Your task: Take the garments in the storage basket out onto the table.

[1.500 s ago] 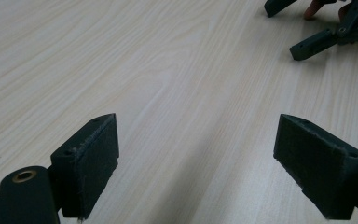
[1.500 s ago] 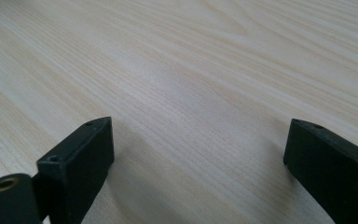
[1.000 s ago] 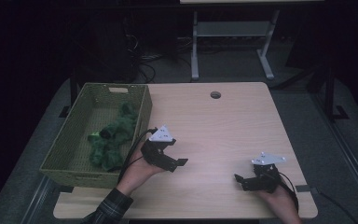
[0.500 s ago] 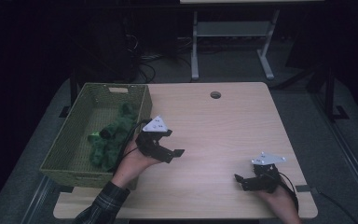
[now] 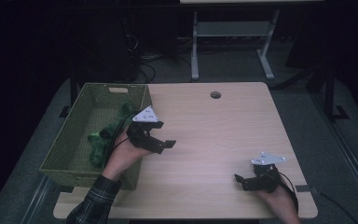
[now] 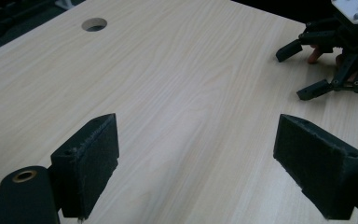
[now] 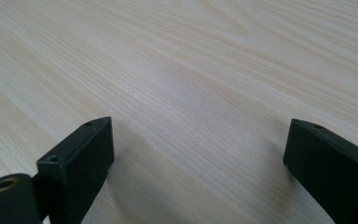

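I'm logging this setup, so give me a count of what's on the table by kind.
Woven green basket: 1
Heap of green items in the basket: 1, pieces too dark to separate
Grippers: 2, left gripper and right gripper, both open and empty
Total: 4

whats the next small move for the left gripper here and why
Probably swing the left gripper left and down into the basket toward the green items. Its jaws stand open and empty above the bare table, right beside the basket's near wall, while the right gripper rests open near the table's front edge.
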Tool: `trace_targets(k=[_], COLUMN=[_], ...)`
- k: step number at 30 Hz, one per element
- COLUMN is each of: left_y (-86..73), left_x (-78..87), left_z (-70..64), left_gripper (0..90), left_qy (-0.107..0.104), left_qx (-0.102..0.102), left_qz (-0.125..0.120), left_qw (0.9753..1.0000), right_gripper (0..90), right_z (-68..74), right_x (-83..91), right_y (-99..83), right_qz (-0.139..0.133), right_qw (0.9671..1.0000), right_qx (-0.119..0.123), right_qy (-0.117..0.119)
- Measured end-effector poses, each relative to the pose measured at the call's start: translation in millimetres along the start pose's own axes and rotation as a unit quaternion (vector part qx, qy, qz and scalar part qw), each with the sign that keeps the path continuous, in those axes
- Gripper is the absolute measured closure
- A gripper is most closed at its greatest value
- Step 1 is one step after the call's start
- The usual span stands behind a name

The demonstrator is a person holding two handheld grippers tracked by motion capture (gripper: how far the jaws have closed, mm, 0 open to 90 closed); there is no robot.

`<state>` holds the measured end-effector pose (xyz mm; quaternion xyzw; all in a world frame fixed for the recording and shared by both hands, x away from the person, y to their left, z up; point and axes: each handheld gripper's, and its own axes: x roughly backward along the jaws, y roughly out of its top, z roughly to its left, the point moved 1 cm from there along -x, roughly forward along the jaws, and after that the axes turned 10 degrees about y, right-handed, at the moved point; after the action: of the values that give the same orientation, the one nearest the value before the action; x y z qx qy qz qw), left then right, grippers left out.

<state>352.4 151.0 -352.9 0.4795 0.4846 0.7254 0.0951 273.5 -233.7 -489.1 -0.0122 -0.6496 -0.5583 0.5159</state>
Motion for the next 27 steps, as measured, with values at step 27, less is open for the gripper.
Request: trace_targets(k=[27], left_y=[-19.7], left_x=[42.6], left_z=[60.4], left_gripper=[24.9], left_qy=[0.047], left_qx=[0.040], left_qz=[0.002], left_qw=[0.9981], right_gripper=[6.9], right_z=[-0.7], right_x=[-0.6], right_y=[0.5], right_qz=[0.001], right_qw=[1.0000], right_qx=[0.006], right_qy=[0.003])
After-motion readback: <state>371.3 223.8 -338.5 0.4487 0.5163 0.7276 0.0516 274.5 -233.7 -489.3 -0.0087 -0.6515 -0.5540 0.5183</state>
